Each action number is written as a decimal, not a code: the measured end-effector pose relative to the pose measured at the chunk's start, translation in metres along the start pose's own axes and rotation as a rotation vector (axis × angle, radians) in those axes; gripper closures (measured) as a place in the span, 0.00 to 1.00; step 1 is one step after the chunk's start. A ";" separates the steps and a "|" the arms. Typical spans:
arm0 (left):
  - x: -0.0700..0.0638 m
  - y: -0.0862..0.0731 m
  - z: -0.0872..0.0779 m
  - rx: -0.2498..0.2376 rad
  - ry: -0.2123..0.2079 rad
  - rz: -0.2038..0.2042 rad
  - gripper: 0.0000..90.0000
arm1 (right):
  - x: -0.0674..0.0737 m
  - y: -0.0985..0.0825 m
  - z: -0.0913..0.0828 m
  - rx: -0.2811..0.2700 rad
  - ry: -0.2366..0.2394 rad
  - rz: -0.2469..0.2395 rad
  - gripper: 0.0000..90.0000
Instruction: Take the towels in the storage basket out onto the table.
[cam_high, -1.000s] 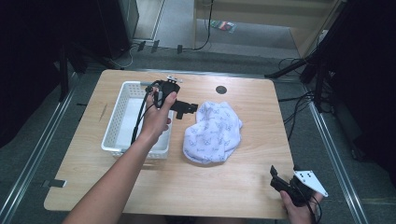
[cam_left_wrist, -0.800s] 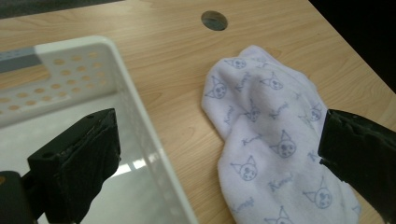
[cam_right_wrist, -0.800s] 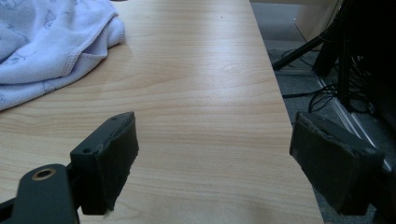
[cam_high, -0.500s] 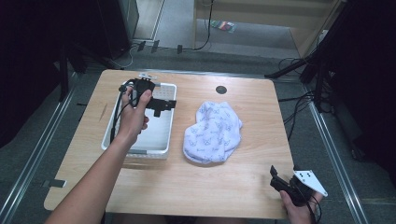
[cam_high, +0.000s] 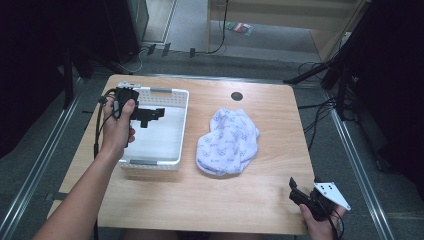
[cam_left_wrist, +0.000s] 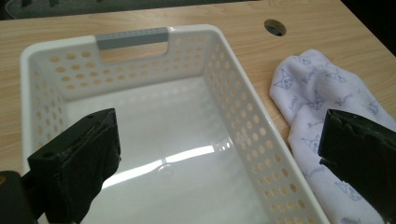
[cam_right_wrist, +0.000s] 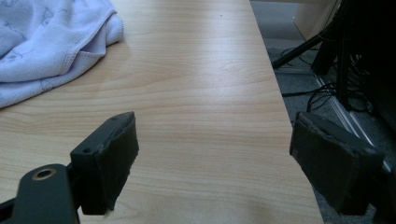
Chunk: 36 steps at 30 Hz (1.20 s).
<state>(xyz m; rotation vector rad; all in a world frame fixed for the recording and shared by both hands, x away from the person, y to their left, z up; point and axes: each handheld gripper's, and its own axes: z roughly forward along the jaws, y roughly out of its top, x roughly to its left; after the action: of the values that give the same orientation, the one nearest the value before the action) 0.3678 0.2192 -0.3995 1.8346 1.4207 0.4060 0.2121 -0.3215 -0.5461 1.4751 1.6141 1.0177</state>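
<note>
Hovering above a white perforated basket (cam_high: 156, 131) at the left of a wooden desk (cam_high: 210, 195), the left tongs (cam_high: 150, 114) are spread wide and hold nothing. The basket is empty, its glossy floor bare. Just beside it to the right, apart from its wall, a crumpled white cloth (cam_high: 227, 142) printed with small blue cat faces lies on the desk. The right tongs (cam_high: 298, 191) rest near the desk's front right corner, well apart from the cloth, also wide and empty. Judging from this, the cloth likely belongs in the basket. The risk: soft folds may let the tongs pinch only one layer, so the cloth slips free or drags over the rim. Another risk is a jaw catching the light basket's wall and shoving it along the desk.
</note>
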 end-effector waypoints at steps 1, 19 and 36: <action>0.003 -0.002 -0.003 -0.006 0.009 0.005 0.00 | 0.000 0.000 0.000 0.002 -0.001 -0.001 0.17; 0.048 -0.048 -0.042 -0.053 0.059 -0.040 0.00 | 0.001 0.000 0.001 0.008 -0.004 -0.010 0.18; 0.072 -0.092 -0.070 -0.072 0.113 -0.059 0.00 | 0.001 0.000 0.001 0.009 -0.003 -0.009 0.18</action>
<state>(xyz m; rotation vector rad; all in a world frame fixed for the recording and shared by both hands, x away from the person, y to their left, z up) 0.2831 0.3195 -0.4343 1.7308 1.5133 0.5312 0.2129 -0.3204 -0.5462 1.4735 1.6237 1.0036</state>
